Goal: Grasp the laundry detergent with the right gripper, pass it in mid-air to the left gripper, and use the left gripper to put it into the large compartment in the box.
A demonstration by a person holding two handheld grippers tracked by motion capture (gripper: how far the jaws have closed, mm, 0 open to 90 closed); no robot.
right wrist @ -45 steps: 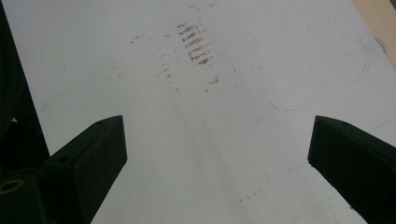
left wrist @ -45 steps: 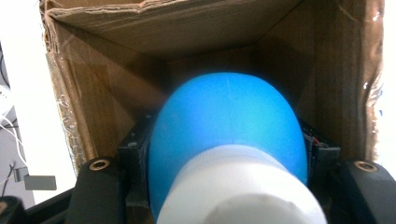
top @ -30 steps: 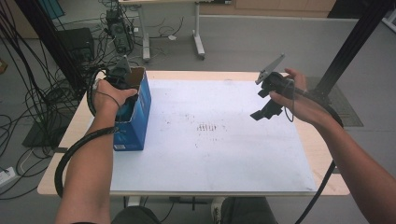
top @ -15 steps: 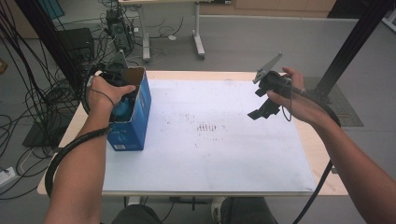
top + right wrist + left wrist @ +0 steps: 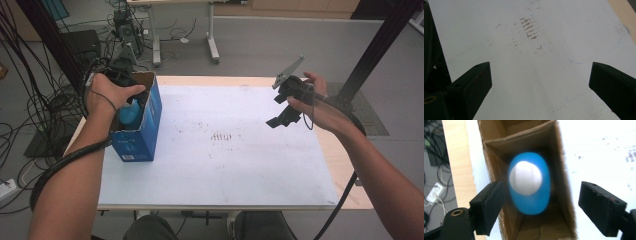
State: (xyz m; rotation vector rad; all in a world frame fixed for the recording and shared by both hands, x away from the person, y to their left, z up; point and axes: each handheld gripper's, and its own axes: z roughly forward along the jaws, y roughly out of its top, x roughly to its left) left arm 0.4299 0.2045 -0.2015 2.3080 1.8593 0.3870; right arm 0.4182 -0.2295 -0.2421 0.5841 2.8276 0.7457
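A blue cardboard box (image 5: 136, 136) stands open-topped at the left of the white sheet (image 5: 225, 165). Inside it stands a blue bottle (image 5: 530, 195) with a white cap (image 5: 525, 178), also visible in the high view as the bottle (image 5: 128, 113). My left gripper (image 5: 542, 195) hovers over the box mouth pointing down. Its jaws have just been opening; the bottle lies below and between them, untouched by the pads. My right gripper (image 5: 281, 116) hangs in the air over the right side of the sheet, open and empty, as the right gripper (image 5: 540, 75) view confirms.
Brown smudges (image 5: 222, 136) mark the sheet's middle. Bare wooden table edge (image 5: 350, 175) runs along the right. Cables (image 5: 45, 115) lie on the floor at the left, a desk frame (image 5: 212, 45) stands behind, and a black post (image 5: 375, 45) rises at the right.
My left hand has risen from the top of the box. The right hand has stayed where it was.
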